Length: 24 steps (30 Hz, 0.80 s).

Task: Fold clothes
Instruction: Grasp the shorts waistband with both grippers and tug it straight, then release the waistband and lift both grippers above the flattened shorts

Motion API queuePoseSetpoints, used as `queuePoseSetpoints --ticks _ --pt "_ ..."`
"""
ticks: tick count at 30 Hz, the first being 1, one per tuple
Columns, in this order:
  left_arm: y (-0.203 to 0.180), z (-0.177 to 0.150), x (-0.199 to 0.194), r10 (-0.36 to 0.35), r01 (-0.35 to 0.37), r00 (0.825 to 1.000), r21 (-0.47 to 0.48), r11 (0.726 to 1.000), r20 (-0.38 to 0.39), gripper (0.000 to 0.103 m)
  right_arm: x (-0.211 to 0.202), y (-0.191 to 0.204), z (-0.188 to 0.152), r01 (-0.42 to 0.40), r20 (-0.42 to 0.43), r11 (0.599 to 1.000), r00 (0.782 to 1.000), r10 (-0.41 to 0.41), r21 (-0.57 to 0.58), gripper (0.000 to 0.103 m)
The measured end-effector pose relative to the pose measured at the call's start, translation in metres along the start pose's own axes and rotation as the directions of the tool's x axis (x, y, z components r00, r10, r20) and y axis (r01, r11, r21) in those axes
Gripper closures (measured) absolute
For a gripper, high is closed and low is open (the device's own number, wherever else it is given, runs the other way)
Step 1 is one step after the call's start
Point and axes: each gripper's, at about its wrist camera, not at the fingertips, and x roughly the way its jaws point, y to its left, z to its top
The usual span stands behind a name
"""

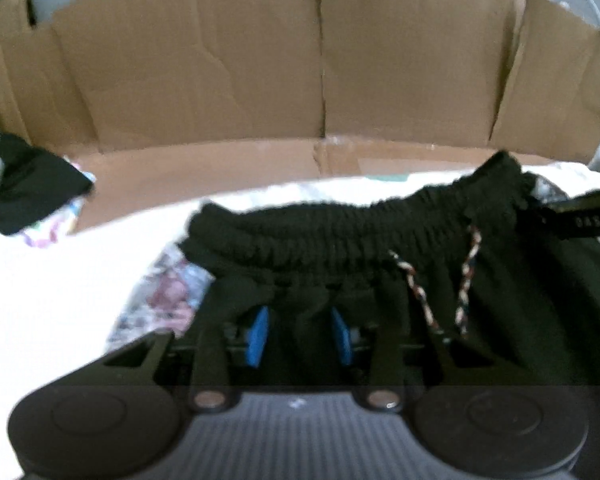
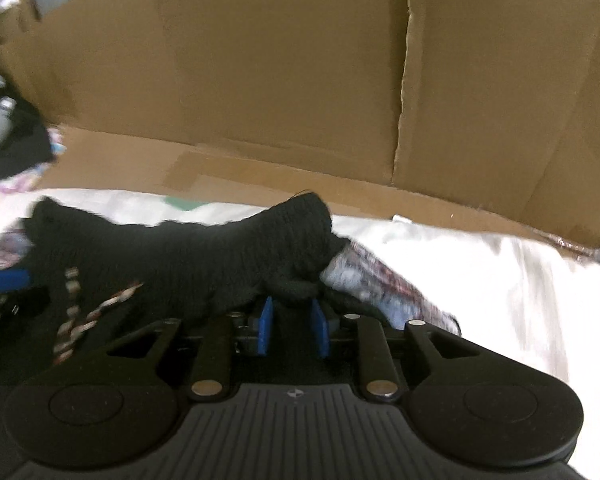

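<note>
Black shorts (image 1: 340, 236) with an elastic ruched waistband and a red-white braided drawstring (image 1: 466, 276) are held up over a white patterned sheet. My left gripper (image 1: 300, 334) is shut on the shorts just below the waistband's left end, black cloth between its blue pads (image 1: 260, 336). My right gripper (image 2: 292, 330) is shut on the shorts (image 2: 204, 256) at the waistband's right end. The drawstring also shows in the right wrist view (image 2: 74, 320). The right gripper's finger shows at the left wrist view's right edge (image 1: 572, 222).
A brown cardboard wall (image 1: 260, 64) stands close behind the sheet (image 1: 40, 280) and fills the back of both views (image 2: 260, 80). A dark garment pile (image 1: 28, 184) lies at the far left. The sheet (image 2: 500, 280) spreads to the right.
</note>
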Motion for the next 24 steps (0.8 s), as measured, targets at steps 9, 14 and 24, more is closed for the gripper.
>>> queuePoseSetpoints --ticks 9,14,24 --pt "0.007 -0.007 -0.052 -0.105 0.105 0.994 0.022 0.994 0.024 0.067 -0.070 -0.004 -0.026 -0.038 0.009 0.999 0.999 0.038 0.009 0.059" --pt "-0.014 -0.023 -0.060 -0.146 0.146 0.989 0.000 0.989 0.013 0.070 -0.081 0.015 -0.039 -0.036 0.001 0.999 0.999 0.036 0.006 0.060" --pt "-0.016 -0.073 -0.041 -0.159 0.159 0.985 -0.012 0.987 -0.061 0.082 -0.039 0.061 -0.088 -0.040 -0.132 0.993 0.991 0.026 -0.108 0.067"
